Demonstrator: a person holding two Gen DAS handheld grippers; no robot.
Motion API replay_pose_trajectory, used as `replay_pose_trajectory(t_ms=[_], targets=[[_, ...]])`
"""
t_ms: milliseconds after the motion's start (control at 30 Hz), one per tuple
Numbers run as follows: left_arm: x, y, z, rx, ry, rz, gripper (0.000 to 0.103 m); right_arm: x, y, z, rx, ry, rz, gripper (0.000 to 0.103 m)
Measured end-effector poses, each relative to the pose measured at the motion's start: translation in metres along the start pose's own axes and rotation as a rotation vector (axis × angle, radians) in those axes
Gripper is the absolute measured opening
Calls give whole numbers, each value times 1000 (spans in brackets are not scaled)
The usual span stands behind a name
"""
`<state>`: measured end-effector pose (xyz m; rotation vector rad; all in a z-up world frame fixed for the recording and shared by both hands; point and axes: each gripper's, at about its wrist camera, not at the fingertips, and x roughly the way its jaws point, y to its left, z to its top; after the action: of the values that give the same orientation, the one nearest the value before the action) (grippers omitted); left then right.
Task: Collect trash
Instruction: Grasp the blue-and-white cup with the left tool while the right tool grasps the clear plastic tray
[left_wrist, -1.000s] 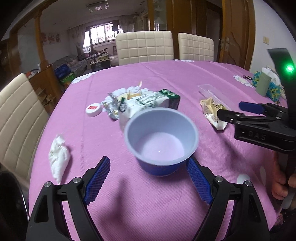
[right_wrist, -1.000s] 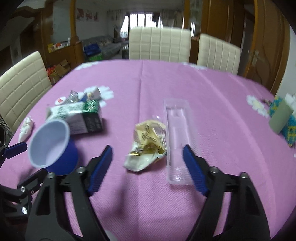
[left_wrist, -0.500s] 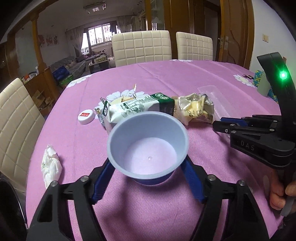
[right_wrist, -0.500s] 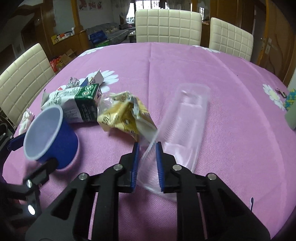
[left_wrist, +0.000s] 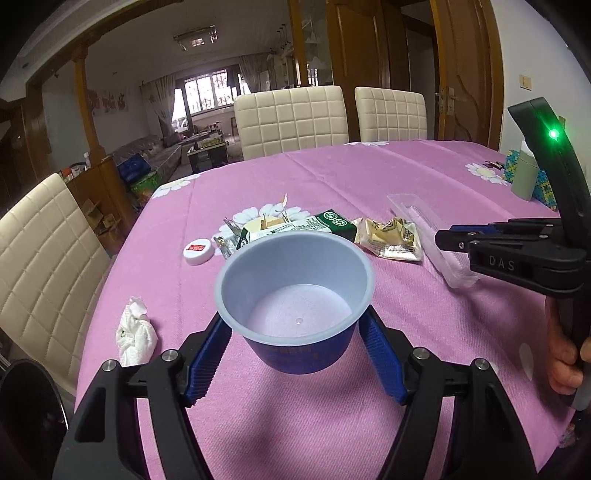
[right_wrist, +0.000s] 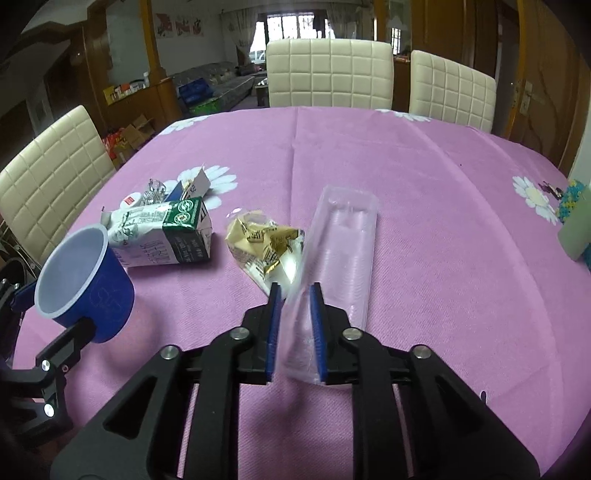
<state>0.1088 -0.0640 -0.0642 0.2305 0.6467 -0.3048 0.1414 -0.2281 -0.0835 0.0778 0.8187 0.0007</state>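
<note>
The left gripper (left_wrist: 295, 354) kept its jaws clamped on the lifted blue plastic cup (left_wrist: 295, 295), while the right gripper (right_wrist: 295, 325), jaws just reopening, loosely pinched the clear plastic tray (right_wrist: 343, 254) beside it, right.

On the table (right_wrist: 424, 192), a cup (left_wrist: 295, 295) sits between the fingers of the left gripper (left_wrist: 295, 350), with a crumpled tissue (left_wrist: 135, 336) to its left. Behind the cup lies a carton (right_wrist: 162, 232) on its side, a round cap (left_wrist: 198, 251) left of it. A wrapper (right_wrist: 266, 243) lies between the carton and a long plastic tray (right_wrist: 343, 251), whose near end stands between the right gripper's (right_wrist: 295, 317) fingers. Chairs (right_wrist: 328, 74) stand behind the table.
</note>
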Motion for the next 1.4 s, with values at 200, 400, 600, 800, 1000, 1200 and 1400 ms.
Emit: replay_pose_trajectory(t_ms=[200, 400, 600, 800, 1000, 1200, 1400], targets=[[-1, 5, -1, -10, 0, 0, 69, -13, 5, 3, -23, -91, -68, 89], [-1, 4, -2, -11, 1, -5, 69, 8, 0, -3, -15, 8, -177, 99], [2, 3, -4, -9, 10, -4, 69, 32, -16, -10, 59, 124, -112, 54], [-4, 5, -4, -15, -4, 1, 69, 14, -13, -11, 76, 53, -130, 51], [-15, 10, -5, -12, -34, 24, 69, -7, 12, -5, 8, -14, -85, 51], [-29, 24, -12, -23, -56, 68, 69, -21, 44, 1, -74, -59, 0, 51], [-43, 51, -20, -50, -79, 136, 69, -31, 88, 6, -193, -102, 69, 51]])
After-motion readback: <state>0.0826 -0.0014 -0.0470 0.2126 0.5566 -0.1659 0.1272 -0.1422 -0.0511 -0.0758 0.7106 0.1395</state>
